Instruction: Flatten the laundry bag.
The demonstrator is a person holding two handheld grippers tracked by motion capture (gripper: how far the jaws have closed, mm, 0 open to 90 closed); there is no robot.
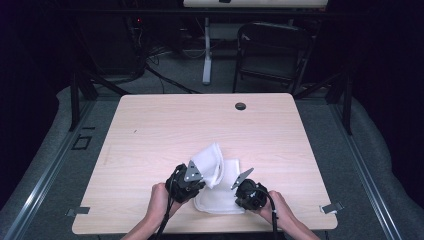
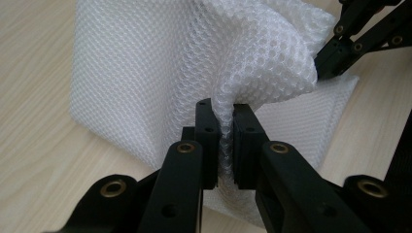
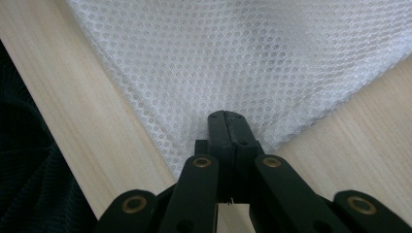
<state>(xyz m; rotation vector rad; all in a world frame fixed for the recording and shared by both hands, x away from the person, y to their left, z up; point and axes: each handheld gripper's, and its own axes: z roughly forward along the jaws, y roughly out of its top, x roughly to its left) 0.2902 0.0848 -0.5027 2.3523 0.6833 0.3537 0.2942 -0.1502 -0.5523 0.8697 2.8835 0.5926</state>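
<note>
One white mesh cloth (image 1: pixel 216 175) lies on the light wooden worktop (image 1: pixel 150 135), near its near edge and about midway across. Two tongs work it, one in each hand. The left tongs (image 2: pixel 225 141) are clenched on a bunched fold of the mesh, holding that part raised in a soft peak above the rest. The left hand (image 1: pixel 159 200) comes in from the near edge, angled toward the right. The right tongs (image 3: pixel 227 127) are closed, jaws pressed together at the cloth's near edge; whether mesh is caught between them cannot be told. The right hand (image 1: pixel 280 204) angles toward the left.
</note>
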